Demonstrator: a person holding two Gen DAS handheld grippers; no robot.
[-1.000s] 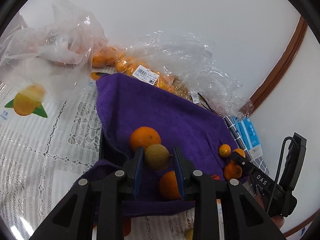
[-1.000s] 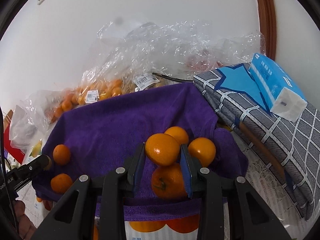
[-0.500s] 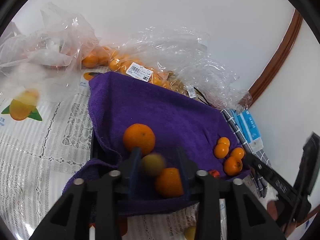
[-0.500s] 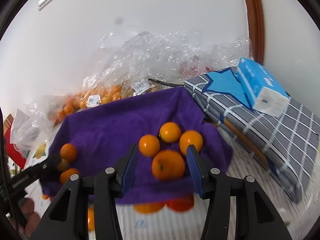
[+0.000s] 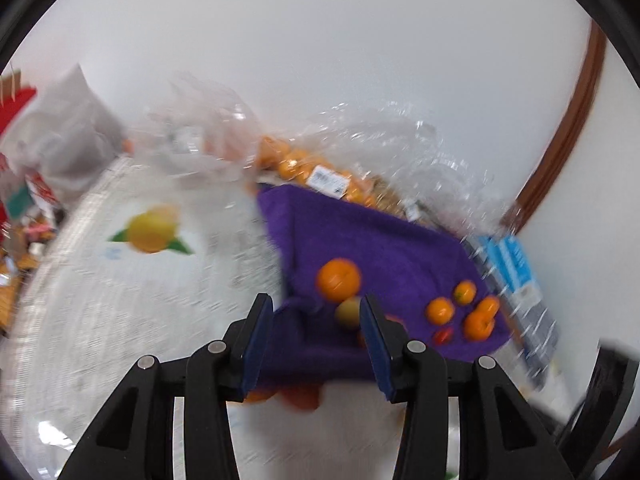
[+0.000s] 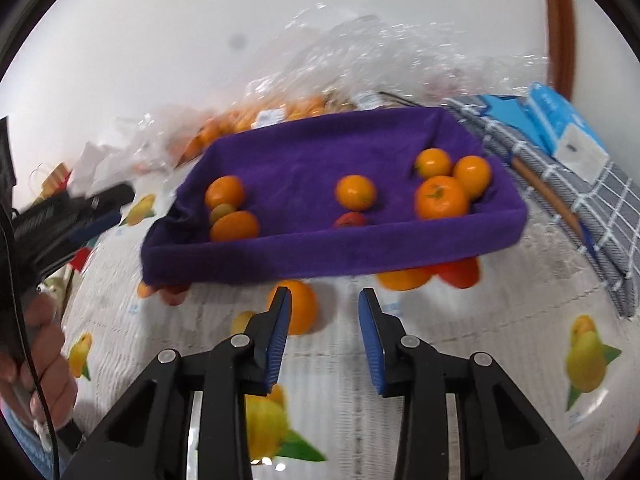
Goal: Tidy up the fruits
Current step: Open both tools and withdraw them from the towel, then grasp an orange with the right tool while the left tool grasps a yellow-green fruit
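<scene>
**Both tongs let go and pull back from the tray**

Released a second ago, the small yellow-green fruit (image 6: 222, 212) now lies in the purple towel-lined tray (image 6: 320, 246), wedged between two oranges at its left end; the round orange (image 6: 355, 192) sits mid-tray. Left gripper (image 5: 316, 344) and right gripper (image 6: 323, 334) both gape empty, retreating. Next pick looks like the loose orange (image 6: 300, 306) on the lemon-print tablecloth (image 6: 520, 344): centre it between the pads, close gently.
</scene>
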